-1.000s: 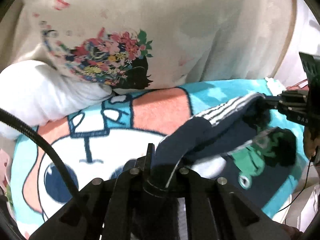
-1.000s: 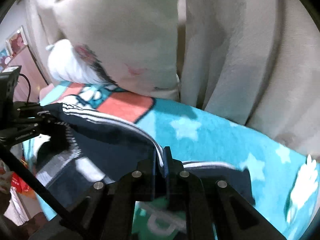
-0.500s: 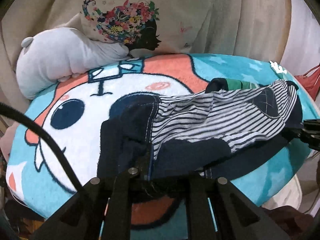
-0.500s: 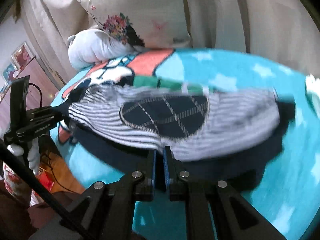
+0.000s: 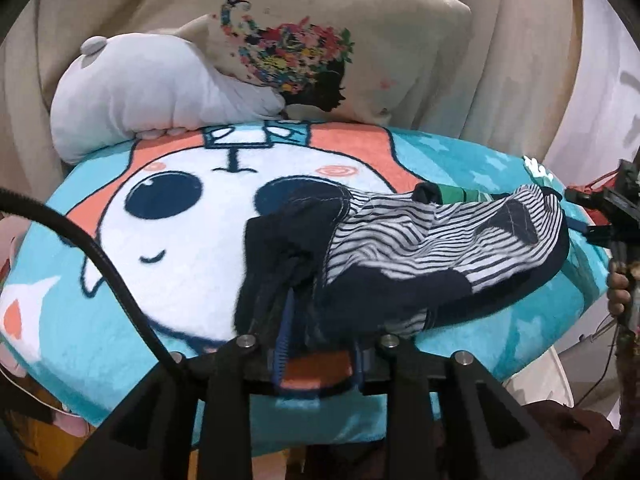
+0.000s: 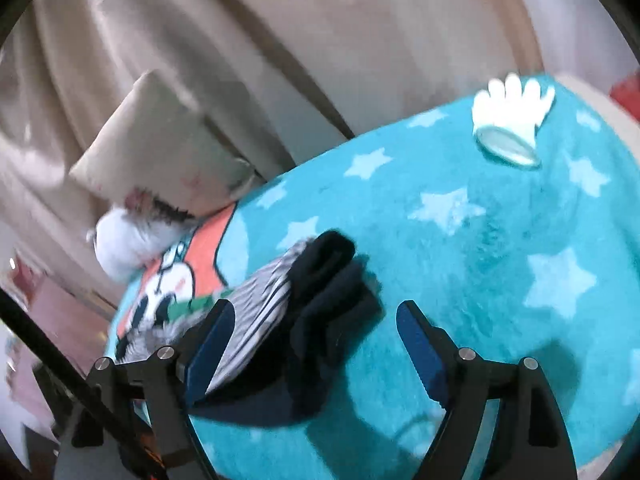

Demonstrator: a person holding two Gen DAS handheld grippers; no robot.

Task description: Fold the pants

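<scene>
The dark navy pants (image 5: 384, 292) with a black-and-white striped lining lie crumpled on the turquoise cartoon blanket (image 5: 120, 340). My left gripper (image 5: 318, 354) is open at the near edge of the pants, its blue pads (image 5: 282, 344) apart with cloth lying loose between them. In the right wrist view the pants (image 6: 320, 304) lie just in front of my right gripper (image 6: 312, 344), which is open with both pads wide apart and nothing held. The right gripper also shows in the left wrist view (image 5: 612, 216) at the far right, beside the pants' right end.
A white plush toy (image 5: 152, 96) and a beige flower-print pillow (image 5: 320, 40) rest at the back against beige curtains (image 6: 320, 40). The blanket carries a white glove print (image 6: 508, 112). The bed edge drops off at the front and right.
Both grippers have opened and let go of the pants, which now lie on the blanket. The right gripper has drawn back and turned to the right.
</scene>
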